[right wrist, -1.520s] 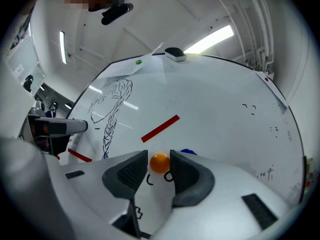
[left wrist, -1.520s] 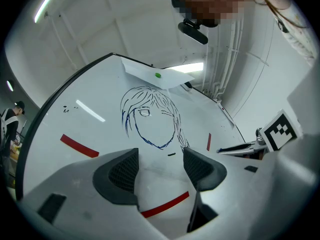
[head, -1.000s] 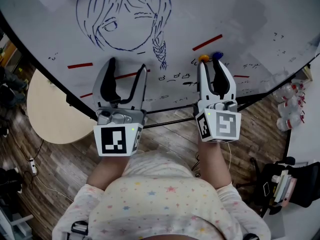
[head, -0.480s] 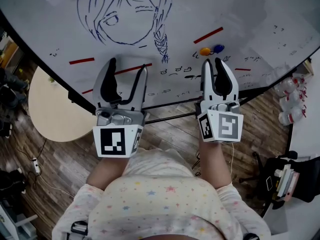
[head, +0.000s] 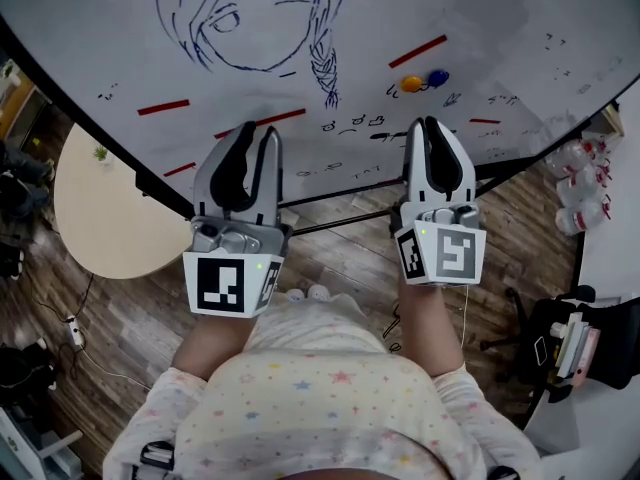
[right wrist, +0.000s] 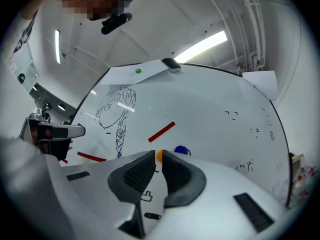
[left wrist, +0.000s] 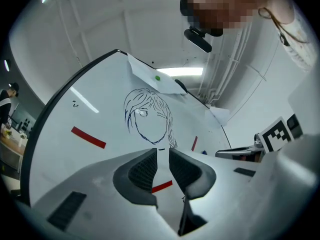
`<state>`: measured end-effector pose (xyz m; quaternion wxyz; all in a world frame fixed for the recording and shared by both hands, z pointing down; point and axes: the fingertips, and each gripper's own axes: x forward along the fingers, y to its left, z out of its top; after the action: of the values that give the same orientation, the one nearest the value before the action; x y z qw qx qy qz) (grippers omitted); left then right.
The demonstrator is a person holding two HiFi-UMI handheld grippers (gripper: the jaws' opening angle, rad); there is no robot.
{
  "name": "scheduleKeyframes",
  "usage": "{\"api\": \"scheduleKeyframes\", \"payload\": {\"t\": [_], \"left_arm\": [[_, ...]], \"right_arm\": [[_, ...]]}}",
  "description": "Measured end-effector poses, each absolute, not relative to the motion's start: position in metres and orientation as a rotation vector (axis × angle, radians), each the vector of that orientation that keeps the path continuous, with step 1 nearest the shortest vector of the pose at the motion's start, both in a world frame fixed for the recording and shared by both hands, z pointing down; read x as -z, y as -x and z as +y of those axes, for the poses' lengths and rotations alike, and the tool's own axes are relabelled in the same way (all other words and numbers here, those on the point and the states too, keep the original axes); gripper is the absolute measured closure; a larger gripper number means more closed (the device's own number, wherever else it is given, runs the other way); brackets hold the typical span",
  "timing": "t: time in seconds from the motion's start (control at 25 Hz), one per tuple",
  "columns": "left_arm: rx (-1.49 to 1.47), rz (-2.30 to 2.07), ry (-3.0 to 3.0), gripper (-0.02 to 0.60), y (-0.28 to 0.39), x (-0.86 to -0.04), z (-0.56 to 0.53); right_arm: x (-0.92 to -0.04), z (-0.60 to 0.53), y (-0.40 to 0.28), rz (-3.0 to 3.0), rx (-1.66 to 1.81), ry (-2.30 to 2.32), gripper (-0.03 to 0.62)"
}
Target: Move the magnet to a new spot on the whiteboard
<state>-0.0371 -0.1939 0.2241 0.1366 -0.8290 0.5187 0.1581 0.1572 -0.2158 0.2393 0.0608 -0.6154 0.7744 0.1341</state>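
Note:
An orange magnet (head: 411,84) and a blue magnet (head: 437,76) cling side by side to the whiteboard (head: 480,18), under a red strip (head: 417,51). My right gripper (head: 428,123) points at them from just below, apart from the board, its jaws shut with nothing in them. In the right gripper view the orange magnet (right wrist: 159,155) peeks over the fingertips and the blue magnet (right wrist: 182,150) lies just right of them. My left gripper (head: 258,131) has just been closing. Its pads stand a narrow gap apart, empty, and it aims at the board below a blue drawing of a girl (head: 250,18).
Red strips (head: 163,107) and small black scribbles mark the board. A round beige table (head: 100,208) stands lower left on the wooden floor. Bottles (head: 585,203) sit at the right edge, and a black cart with papers (head: 580,353) stands lower right.
Both grippers have drawn back from the board. The right tips, earlier beside the two magnets, now lie below them. The left jaws have gone from wide apart to a narrow gap.

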Motion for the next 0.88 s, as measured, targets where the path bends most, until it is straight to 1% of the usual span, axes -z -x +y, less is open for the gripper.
{"api": "scheduleKeyframes", "payload": {"t": [0.24,0.64,0.88], "left_arm": [[-0.438,1.479,2.465,0.532,0.032,-0.238,-0.191],[-0.429,1.402,2.591,0.557,0.02,-0.263,-0.187],[-0.392,1.356,2.655,0.559,0.007,-0.279,-0.185]], "right_arm": [[-0.248,-0.206,-0.16,2.341,-0.386,1.887,0.579],[-0.272,-0.191,-0.17,2.348,-0.34,1.965,0.589],[-0.291,-0.182,-0.178,2.343,-0.294,2.015,0.589]]}}
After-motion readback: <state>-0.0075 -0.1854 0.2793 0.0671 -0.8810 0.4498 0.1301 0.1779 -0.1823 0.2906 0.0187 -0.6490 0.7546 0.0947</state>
